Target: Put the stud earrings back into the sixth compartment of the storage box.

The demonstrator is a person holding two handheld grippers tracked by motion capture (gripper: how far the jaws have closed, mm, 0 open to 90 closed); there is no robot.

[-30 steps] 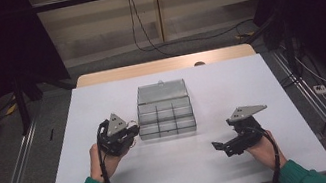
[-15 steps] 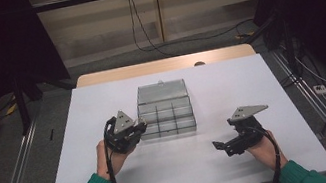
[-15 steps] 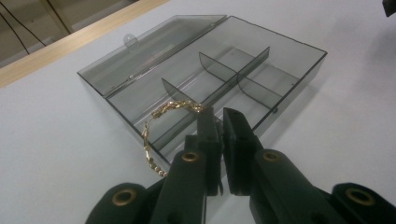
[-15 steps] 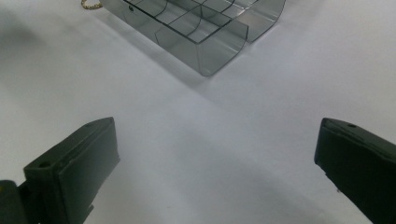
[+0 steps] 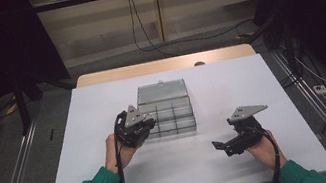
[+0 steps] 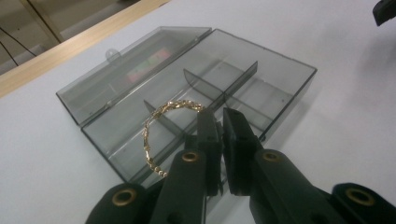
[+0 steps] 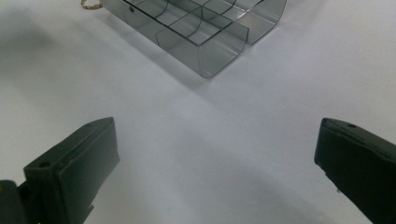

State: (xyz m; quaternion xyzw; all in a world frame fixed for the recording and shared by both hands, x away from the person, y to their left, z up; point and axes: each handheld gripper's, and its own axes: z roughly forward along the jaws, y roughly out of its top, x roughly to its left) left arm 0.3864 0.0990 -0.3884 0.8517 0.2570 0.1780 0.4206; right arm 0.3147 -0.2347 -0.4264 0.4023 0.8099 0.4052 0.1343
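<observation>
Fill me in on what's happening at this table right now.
A person is working with a hand-held gripper in each hand. The left gripper has its fingers closed on a gold chain bracelet, holding it over the near compartments of an open, smoky clear divided box whose lid lies flat behind it. The right gripper sits off to the side above the bare white table, fingers wide open and holding nothing.

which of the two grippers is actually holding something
The left gripper, by the open grey box: its jaws are pinched on a gold bracelet. The right gripper has its jaws spread wide over bare table.
</observation>
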